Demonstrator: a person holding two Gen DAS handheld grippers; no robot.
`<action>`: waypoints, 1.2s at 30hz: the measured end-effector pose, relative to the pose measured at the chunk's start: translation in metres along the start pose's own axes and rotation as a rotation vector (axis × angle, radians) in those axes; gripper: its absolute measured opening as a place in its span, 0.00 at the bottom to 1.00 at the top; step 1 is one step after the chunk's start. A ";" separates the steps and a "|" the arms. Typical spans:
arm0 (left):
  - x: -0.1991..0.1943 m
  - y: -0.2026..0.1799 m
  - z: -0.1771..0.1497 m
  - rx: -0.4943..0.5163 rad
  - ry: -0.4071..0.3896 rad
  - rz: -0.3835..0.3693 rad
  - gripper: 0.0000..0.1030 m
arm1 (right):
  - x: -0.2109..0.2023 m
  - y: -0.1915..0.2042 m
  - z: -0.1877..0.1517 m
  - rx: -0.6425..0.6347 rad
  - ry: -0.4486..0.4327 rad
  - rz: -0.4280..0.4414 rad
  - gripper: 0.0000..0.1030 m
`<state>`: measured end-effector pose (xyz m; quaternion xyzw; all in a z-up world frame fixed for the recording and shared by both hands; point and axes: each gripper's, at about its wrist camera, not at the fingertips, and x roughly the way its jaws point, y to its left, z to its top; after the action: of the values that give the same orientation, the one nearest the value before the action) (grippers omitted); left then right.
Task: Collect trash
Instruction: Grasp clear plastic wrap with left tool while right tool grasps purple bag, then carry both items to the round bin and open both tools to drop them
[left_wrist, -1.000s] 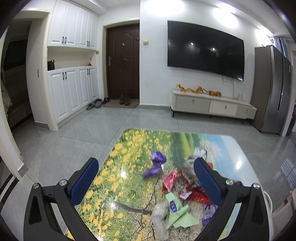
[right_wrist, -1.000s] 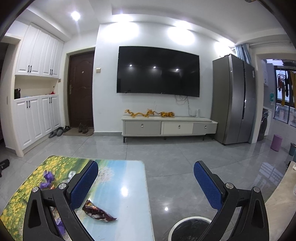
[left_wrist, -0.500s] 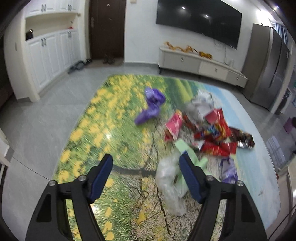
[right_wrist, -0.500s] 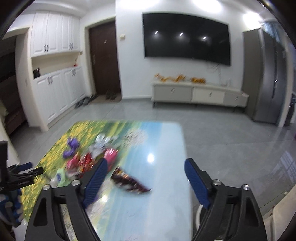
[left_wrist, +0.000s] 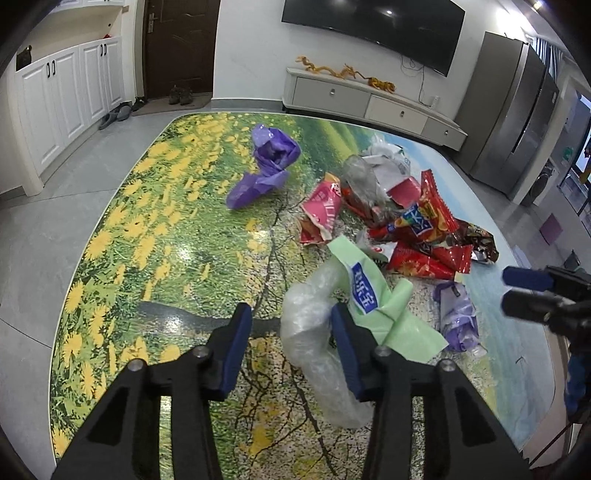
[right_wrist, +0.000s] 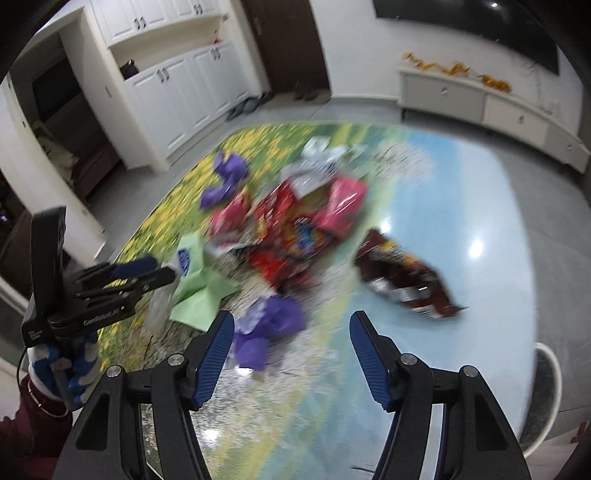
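Trash collection barely begun: wrappers (left_wrist: 413, 225) lie heaped on the table (left_wrist: 155, 206), none visibly binned, as the left gripper (left_wrist: 291, 325) closes around a clear bag (left_wrist: 314, 332), not yet pinched, and the right gripper (right_wrist: 291, 332), empty, narrows above a purple wrapper (right_wrist: 269, 328).

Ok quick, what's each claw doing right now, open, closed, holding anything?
Left claw: closing, clear plastic bag between its jaws, not yet gripped.
Right claw: closing, open and empty, above the purple wrapper.
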<state>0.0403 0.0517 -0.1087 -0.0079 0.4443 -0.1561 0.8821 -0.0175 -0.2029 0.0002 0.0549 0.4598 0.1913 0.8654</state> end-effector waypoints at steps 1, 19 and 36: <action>0.001 0.000 0.000 0.002 0.002 -0.002 0.38 | 0.004 0.001 0.000 0.001 0.009 0.008 0.61; -0.007 -0.002 -0.007 -0.005 -0.036 -0.008 0.24 | 0.056 -0.002 0.002 0.089 0.128 0.119 0.40; -0.045 -0.002 0.000 -0.044 -0.107 0.044 0.24 | 0.021 -0.005 -0.009 0.027 0.030 0.207 0.27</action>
<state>0.0143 0.0625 -0.0733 -0.0257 0.3997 -0.1264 0.9075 -0.0127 -0.1999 -0.0221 0.1111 0.4671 0.2743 0.8332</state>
